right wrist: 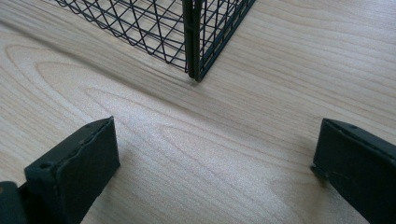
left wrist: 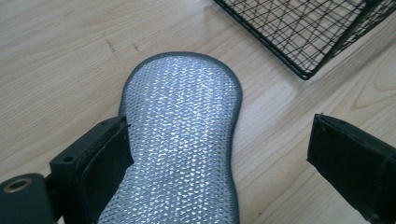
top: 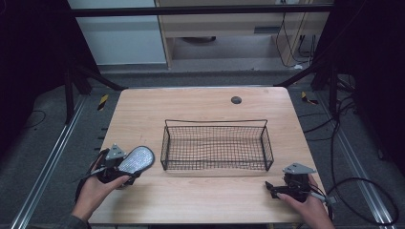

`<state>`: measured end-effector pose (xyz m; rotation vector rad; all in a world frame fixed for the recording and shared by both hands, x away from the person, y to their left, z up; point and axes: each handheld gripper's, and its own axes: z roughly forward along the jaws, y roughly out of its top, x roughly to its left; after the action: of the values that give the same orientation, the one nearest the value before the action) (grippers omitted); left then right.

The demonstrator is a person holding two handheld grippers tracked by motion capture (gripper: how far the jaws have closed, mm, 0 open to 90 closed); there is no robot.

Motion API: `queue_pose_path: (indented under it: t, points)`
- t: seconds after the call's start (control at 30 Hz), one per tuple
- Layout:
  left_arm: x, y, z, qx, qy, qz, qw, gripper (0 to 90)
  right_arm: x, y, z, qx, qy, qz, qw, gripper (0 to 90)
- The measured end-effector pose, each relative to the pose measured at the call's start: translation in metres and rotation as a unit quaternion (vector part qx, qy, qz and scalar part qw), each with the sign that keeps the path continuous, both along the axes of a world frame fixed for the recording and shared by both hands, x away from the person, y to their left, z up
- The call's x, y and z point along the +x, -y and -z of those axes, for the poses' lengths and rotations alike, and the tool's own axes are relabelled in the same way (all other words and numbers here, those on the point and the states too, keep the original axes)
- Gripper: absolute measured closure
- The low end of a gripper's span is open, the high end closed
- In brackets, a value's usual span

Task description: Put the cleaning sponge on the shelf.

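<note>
High view: silver scrub pad (top: 137, 160) on table (top: 200, 102), left of wire basket (top: 217, 145), at left gripper (top: 125, 172). Right gripper (top: 270, 187) near basket's right corner.
Left gripper view: jaws spread, one touching pad's edge.
Right gripper view: jaws spread over bare wood.

One wire basket (top: 217, 145), one silver scrubbing pad (top: 137, 159), two tongs.

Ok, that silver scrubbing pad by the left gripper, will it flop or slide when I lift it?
The scrubbing pad looks thin and flat, so probably light and somewhat floppy. Its knobbly woven face should grip rather than slip. The left gripper stands open around it, one side against a jaw.
</note>
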<state>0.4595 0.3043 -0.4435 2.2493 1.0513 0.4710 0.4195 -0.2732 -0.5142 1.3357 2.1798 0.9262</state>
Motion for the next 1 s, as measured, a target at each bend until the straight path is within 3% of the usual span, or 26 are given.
queue_pose_path:
  t: [0.1, 0.2, 0.27, 0.43, 0.5, 0.67, 0.83, 1.0]
  points:
    - [0.002, -0.001, -0.001, 0.002, -0.006, 0.001, 1.0000, 5.4, -0.001, -0.001, -0.001, 0.007, -0.006, 0.003, 1.0000, 0.4]
    - [0.004, 0.000, 0.000, 0.022, -0.026, 0.017, 0.9993, 7.8, 0.000, 0.000, 0.000, 0.001, -0.001, 0.001, 1.0000, 0.4]
    - [0.006, 0.000, 0.001, 0.044, -0.029, 0.021, 0.9984, 8.3, -0.001, -0.001, -0.001, 0.007, -0.006, 0.003, 1.0000, 0.4]
    - [0.010, 0.001, 0.000, 0.065, -0.042, 0.032, 0.9965, 8.0, -0.001, -0.001, -0.001, 0.007, -0.006, 0.003, 1.0000, 0.4]
    - [0.013, 0.001, 0.000, 0.084, -0.048, 0.041, 0.9945, 9.0, -0.001, -0.001, -0.001, 0.007, -0.006, 0.003, 1.0000, 0.4]
    - [0.020, -0.001, 0.001, 0.106, -0.059, 0.044, 0.9916, 9.0, -0.001, -0.001, -0.001, 0.007, -0.007, 0.003, 0.9999, 0.4]
    - [0.024, -0.003, -0.001, 0.116, -0.070, 0.046, 0.9897, 8.7, 0.000, 0.000, 0.000, 0.002, -0.001, 0.000, 1.0000, 0.4]
    - [0.029, -0.002, -0.001, 0.135, -0.097, 0.055, 0.9846, 4.5, 0.000, 0.000, 0.000, 0.002, -0.001, 0.000, 1.0000, 0.4]
